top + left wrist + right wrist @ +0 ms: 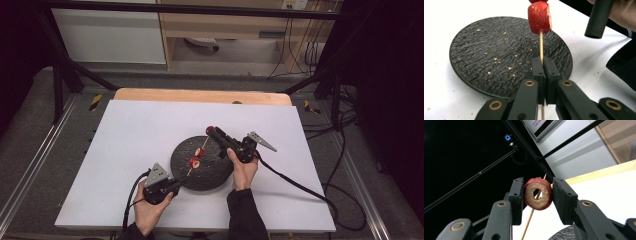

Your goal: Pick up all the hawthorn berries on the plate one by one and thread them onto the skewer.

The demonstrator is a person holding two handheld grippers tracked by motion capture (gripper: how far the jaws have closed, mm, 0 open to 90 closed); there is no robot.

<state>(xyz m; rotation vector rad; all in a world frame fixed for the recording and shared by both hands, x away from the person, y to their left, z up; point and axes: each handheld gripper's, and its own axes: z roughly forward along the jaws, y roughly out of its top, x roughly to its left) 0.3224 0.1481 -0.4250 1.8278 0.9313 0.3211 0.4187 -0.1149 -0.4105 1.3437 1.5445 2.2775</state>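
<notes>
Two grippers work one thin wooden skewer (196, 160) over a round black plate (212, 177) on the white table (125, 135). At the left, the left gripper (176, 184) has its jaws pressed together on the skewer's lower end — the left gripper view shows the stick rising from between them to a red fruit piece (539, 17) above the crumb-dusted plate. Farther right, the right gripper (210, 130) clamps a red-skinned ring slice (538, 193) between its jaws, with the skewer's tip showing through the slice's centre hole — held up off the table.
</notes>
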